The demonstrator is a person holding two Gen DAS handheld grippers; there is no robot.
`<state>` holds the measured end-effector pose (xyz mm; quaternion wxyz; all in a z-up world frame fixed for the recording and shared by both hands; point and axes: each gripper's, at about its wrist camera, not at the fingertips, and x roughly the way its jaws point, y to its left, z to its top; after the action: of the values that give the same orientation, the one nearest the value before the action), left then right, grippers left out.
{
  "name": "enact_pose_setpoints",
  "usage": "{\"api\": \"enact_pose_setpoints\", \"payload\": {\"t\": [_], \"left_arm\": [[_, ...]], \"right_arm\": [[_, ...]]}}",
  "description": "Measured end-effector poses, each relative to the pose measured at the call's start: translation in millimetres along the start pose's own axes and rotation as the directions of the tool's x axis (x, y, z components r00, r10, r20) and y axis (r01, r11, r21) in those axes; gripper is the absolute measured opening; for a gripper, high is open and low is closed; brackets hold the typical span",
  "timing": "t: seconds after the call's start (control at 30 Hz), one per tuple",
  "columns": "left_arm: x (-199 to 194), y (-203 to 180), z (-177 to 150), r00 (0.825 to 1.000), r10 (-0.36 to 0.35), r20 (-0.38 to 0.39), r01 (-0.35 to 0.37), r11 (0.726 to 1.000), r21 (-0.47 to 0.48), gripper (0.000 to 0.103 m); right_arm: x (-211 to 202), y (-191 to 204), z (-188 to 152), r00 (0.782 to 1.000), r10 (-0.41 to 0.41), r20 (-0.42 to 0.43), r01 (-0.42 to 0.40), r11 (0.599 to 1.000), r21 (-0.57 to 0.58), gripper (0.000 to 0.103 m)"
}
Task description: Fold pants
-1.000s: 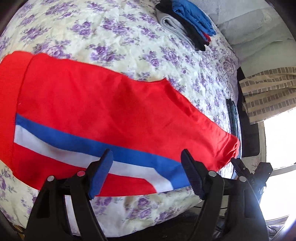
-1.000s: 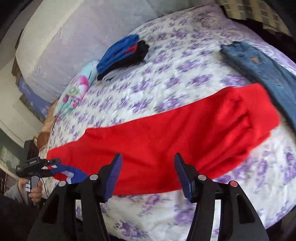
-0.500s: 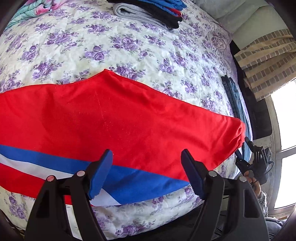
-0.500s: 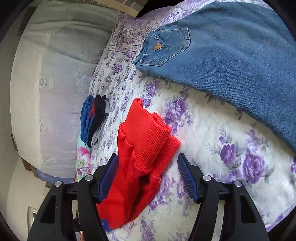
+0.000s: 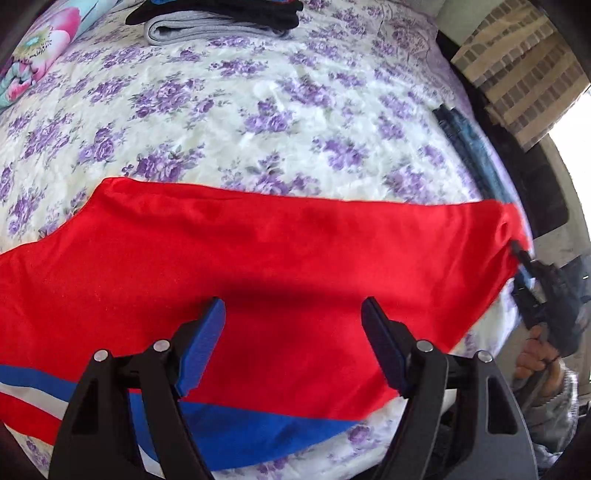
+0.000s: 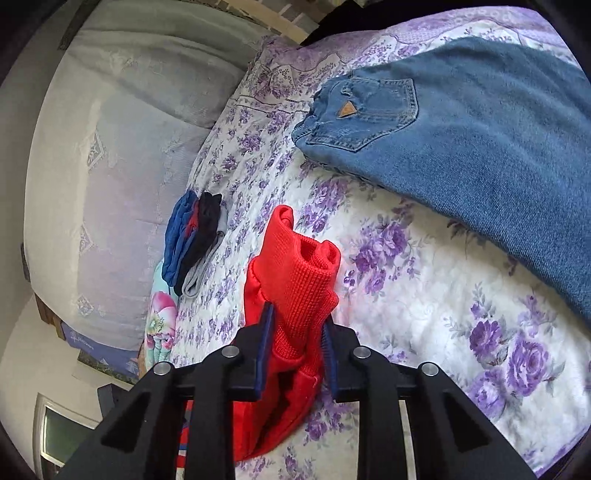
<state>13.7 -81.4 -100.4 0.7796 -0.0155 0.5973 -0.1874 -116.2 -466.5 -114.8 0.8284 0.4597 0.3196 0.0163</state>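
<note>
Red pants (image 5: 295, 258) with a blue and white side stripe lie stretched across the floral bedspread (image 5: 258, 110). My left gripper (image 5: 293, 332) is open, its jaws wide apart just above the red cloth near the bed's front edge. My right gripper (image 6: 297, 332) is shut on the ribbed red cuff (image 6: 303, 266) at the leg end of the pants. It also shows in the left wrist view (image 5: 517, 254), at the far right end of the pants.
Blue jeans (image 6: 480, 129) lie on the bed to the right of the cuff. A stack of folded clothes (image 5: 221, 22) sits at the far side of the bed, with a flowered item (image 5: 29, 62) to its left. A pale headboard cushion (image 6: 110, 147) is behind.
My right gripper has closed on the red cuff, which stood between its open jaws before. My left gripper has moved along the pants, away from the striped part, and stays open.
</note>
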Motion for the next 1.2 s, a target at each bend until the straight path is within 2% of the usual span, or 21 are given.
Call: {"api": "enact_pose_setpoints", "payload": {"t": [0.07, 0.1, 0.2, 0.33, 0.43, 0.5, 0.63, 0.73, 0.83, 1.03, 1.2], "left_arm": [[14, 0, -3, 0.999, 0.045, -0.012, -0.045, 0.999, 0.028, 0.076], [15, -1, -3, 0.999, 0.044, -0.004, -0.044, 0.998, 0.042, 0.083], [13, -7, -3, 0.998, 0.069, 0.005, -0.069, 0.995, 0.073, 0.083], [-23, 4, -6, 0.995, -0.021, 0.1, 0.017, 0.999, 0.037, 0.083], [-54, 36, -10, 0.986, -0.016, 0.166, 0.023, 0.999, -0.041, 0.084], [-70, 71, -18, 0.983, 0.001, 0.182, 0.024, 0.99, -0.137, 0.084], [-100, 137, -48, 0.975, 0.012, 0.222, 0.063, 0.943, -0.328, 0.084], [-120, 177, -71, 0.967, 0.023, 0.253, 0.092, 0.897, -0.433, 0.084], [-139, 209, -92, 0.959, 0.036, 0.281, 0.115, 0.857, -0.502, 0.084], [-158, 242, -123, 0.952, 0.067, 0.3, 0.118, 0.821, -0.558, 0.084], [-161, 264, -148, 0.953, 0.078, 0.294, 0.122, 0.788, -0.604, 0.084]], "right_arm": [[-4, 8, 1, 1.0, -0.015, -0.004, 0.015, 0.999, -0.041, 0.024], [-4, 12, 1, 1.0, -0.025, -0.006, 0.024, 0.998, -0.063, 0.024], [-9, 28, 1, 0.999, -0.047, 0.003, 0.047, 0.991, -0.129, 0.023], [-15, 50, 1, 0.998, -0.059, 0.026, 0.063, 0.979, -0.195, 0.023], [-16, 68, -2, 0.997, -0.07, 0.039, 0.077, 0.969, -0.236, 0.022], [-14, 85, -6, 0.995, -0.084, 0.055, 0.097, 0.95, -0.295, 0.021], [-4, 128, -19, 0.991, -0.113, 0.078, 0.135, 0.893, -0.429, 0.019], [13, 162, -37, 0.987, -0.136, 0.083, 0.159, 0.824, -0.543, 0.018], [34, 194, -61, 0.985, -0.157, 0.075, 0.167, 0.734, -0.658, 0.017], [78, 246, -132, 0.984, -0.174, 0.032, 0.115, 0.494, -0.862, 0.017], [108, 264, -198, 0.979, -0.2, -0.023, 0.034, 0.279, -0.96, 0.016]]}}
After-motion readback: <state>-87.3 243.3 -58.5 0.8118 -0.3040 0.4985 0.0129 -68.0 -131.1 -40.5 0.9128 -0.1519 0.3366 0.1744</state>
